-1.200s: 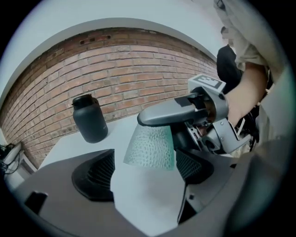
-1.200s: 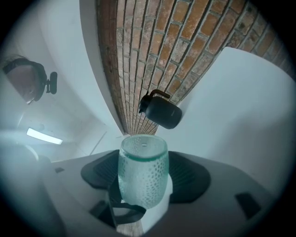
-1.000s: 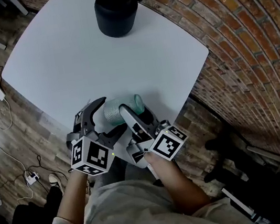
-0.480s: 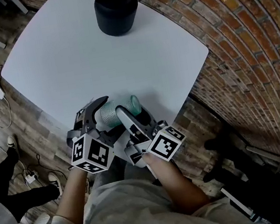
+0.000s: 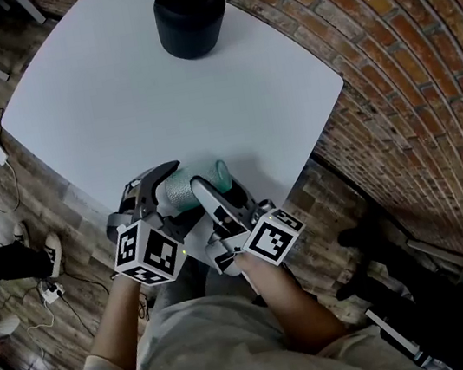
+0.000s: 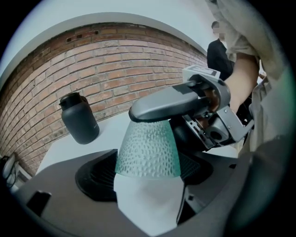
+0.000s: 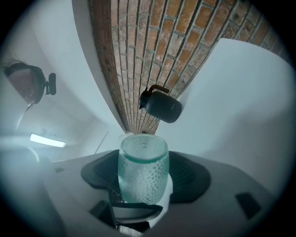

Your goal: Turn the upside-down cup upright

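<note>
A teal dimpled cup [image 5: 183,188] lies on its side just above the near edge of the white table [image 5: 155,96], its open rim [image 5: 223,175] turned to the right. My left gripper [image 5: 171,190] is shut on it; in the left gripper view the cup [image 6: 148,148] sits between the ribbed pads [image 6: 95,178]. My right gripper [image 5: 214,186] is also shut on the cup. In the right gripper view the cup [image 7: 142,173] stands between the pads [image 7: 187,178] with its mouth facing away. One finger of each gripper crosses the other gripper's view.
A black jug [image 5: 190,15] with a handle stands at the table's far side, also seen as the jug [image 6: 78,118] and the jug [image 7: 159,105]. A brick wall [image 5: 404,63] runs along the right. Cables and a bystander's legs [image 5: 7,261] are on the floor at left.
Both grippers and the cup have stayed where they were. The bystander's legs on the floor at left have shifted.
</note>
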`<state>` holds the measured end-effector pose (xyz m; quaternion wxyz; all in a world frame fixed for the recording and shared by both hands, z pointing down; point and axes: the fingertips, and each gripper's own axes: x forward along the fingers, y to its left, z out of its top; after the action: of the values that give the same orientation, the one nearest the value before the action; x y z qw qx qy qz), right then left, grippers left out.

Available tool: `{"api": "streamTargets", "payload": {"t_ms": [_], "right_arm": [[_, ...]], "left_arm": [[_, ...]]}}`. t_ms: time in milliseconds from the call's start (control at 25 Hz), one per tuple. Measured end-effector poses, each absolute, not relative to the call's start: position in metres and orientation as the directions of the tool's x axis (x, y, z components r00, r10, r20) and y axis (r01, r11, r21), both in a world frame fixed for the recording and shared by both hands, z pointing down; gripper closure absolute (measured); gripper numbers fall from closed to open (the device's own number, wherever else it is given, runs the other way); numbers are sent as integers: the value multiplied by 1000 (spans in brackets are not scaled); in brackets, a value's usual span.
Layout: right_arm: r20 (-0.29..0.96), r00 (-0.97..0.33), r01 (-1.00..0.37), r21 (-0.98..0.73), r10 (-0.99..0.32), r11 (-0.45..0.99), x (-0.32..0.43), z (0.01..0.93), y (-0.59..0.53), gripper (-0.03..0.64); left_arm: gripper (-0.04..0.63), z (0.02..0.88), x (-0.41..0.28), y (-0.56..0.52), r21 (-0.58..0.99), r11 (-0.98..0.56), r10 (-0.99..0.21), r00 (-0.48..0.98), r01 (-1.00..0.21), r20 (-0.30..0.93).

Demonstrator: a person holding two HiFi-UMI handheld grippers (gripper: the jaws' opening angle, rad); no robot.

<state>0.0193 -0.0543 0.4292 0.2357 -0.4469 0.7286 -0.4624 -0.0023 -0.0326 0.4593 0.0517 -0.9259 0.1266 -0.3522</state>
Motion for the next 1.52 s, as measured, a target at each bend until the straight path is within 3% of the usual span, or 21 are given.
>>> {"api": "streamTargets", "payload": {"t_ms": [600, 1080, 1520], "right_arm": [[12, -489, -406, -888, -872, 215, 19, 424, -51, 283], [38, -468, -488, -844, -883, 222, 24, 419, -50, 212], [104, -378, -668, -718, -920, 194, 70, 394, -23, 213]], "left_arm": [[209, 455, -2, -30, -216, -957, -287, 727, -193, 623], [209, 453, -8, -35, -218, -953, -302, 717, -210, 628], [208, 461, -19, -35, -201, -956, -294, 682, -215, 670]]}}
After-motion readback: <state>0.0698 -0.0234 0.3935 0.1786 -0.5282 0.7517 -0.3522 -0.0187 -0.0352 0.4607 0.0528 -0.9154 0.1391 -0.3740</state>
